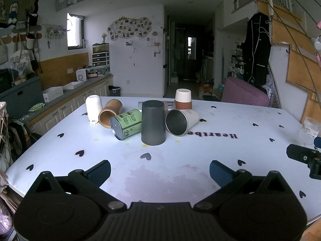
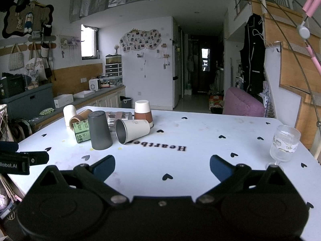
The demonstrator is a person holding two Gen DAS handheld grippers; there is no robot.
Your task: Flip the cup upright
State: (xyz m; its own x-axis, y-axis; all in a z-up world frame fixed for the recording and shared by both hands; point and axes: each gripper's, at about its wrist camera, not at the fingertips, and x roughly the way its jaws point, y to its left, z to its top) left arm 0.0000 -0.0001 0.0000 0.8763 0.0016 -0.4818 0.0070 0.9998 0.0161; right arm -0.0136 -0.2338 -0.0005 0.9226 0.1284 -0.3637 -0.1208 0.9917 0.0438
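Note:
Several cups cluster at the far middle of the white table (image 1: 220, 150). A dark grey cup (image 1: 153, 122) stands upside down in front. A white steel-lined cup (image 1: 181, 121) lies on its side, mouth toward me. A brown-and-white cup (image 1: 183, 99) and a white cup (image 1: 93, 108) stand upside down; a wooden cup (image 1: 110, 113) and green can (image 1: 127, 123) lie on their sides. The same grey cup (image 2: 99, 130) and white cup (image 2: 132, 130) show in the right wrist view. My left gripper (image 1: 160, 171) and right gripper (image 2: 162, 167) are both open and empty, well short of the cups.
A clear stemmed glass (image 2: 284, 143) stands upright near the table's right edge, close to the right gripper. A counter with boxes (image 1: 54, 94) runs along the left. A purple seat (image 1: 244, 92) is behind the table. A wooden staircase (image 2: 291, 64) rises on the right.

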